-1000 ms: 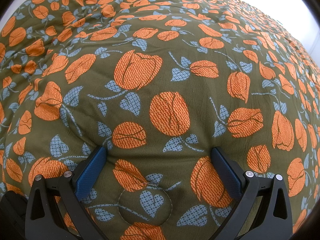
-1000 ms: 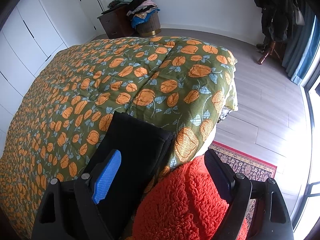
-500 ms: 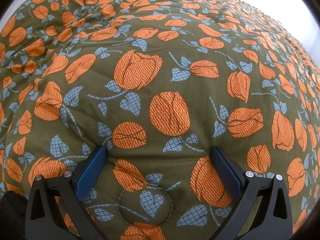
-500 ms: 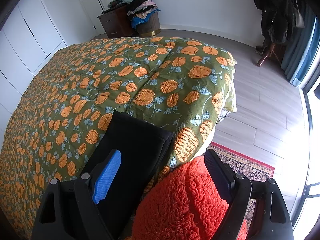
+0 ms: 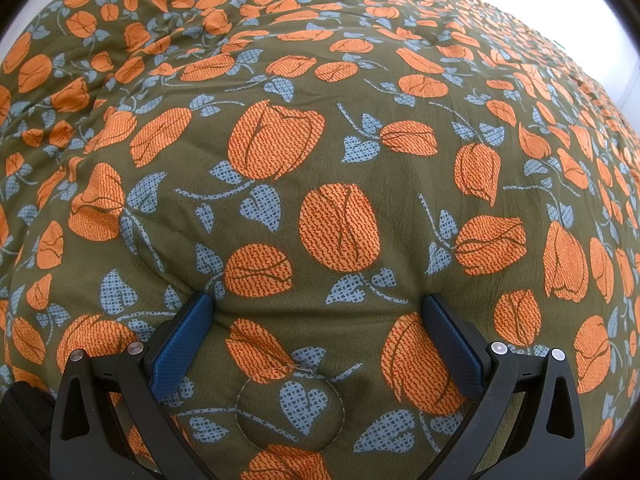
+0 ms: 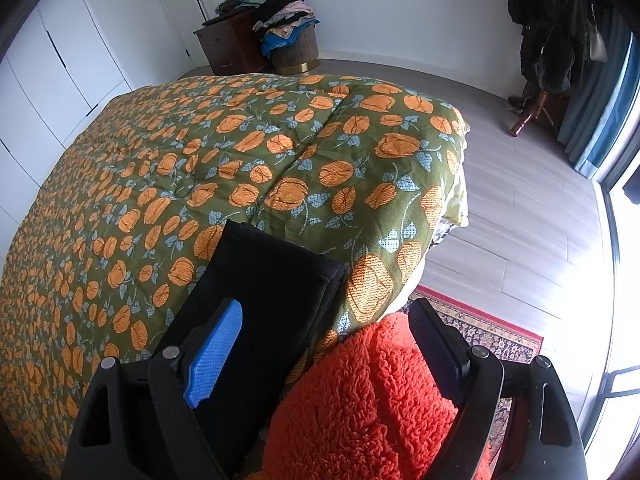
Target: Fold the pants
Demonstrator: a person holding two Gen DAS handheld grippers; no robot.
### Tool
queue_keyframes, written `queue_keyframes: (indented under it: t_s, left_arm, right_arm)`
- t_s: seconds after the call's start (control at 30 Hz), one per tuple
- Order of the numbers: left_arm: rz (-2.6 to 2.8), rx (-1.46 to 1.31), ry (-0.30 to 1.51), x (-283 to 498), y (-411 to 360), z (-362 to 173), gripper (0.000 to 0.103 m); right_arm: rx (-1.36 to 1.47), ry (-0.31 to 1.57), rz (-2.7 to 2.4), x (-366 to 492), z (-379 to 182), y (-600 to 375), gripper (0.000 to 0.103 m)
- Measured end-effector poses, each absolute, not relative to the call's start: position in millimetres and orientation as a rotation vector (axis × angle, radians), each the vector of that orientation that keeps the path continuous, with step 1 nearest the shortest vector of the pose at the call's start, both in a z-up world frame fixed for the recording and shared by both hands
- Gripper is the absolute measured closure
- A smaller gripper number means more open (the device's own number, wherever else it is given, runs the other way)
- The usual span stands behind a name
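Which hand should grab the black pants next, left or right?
Right. The right gripper is open just above the black pants on the quilt. The left gripper, also open, sees only quilt, with no pants in view.

The quilt [image 5: 320, 160] on the bed is olive green, printed with orange tulip heads and pale blue dotted leaves on thin blue stems; the same print covers it in the right view [image 6: 240, 160]; the folded pants [image 6: 272, 280] near its right edge are plain black; nearer still lies a fuzzy red-orange fabric [image 6: 368, 400]; the left claw [image 5: 316, 308] has dark blue pads on black arms; the right claw [image 6: 324, 312] shows one bright blue pad and one dark one; the floor [image 6: 520, 220] is grey wood planks; the rug [image 6: 500, 340] is dark patterned with a red border; the curtain [image 6: 600, 100] far right is blue.
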State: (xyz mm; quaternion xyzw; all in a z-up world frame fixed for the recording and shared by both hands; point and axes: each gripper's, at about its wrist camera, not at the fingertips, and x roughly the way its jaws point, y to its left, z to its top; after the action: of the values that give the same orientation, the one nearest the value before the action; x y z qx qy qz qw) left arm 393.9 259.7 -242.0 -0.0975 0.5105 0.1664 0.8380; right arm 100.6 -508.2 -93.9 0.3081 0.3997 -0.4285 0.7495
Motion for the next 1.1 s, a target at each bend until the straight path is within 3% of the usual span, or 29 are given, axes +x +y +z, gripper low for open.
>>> queue_keyframes:
  t_s: [1.1]
  left_arm:
    - [0.352,-0.206,1.08,394,260,-242,0.0]
  right_arm:
    - [0.72,0.854,-0.817,95,-103,-514,0.018]
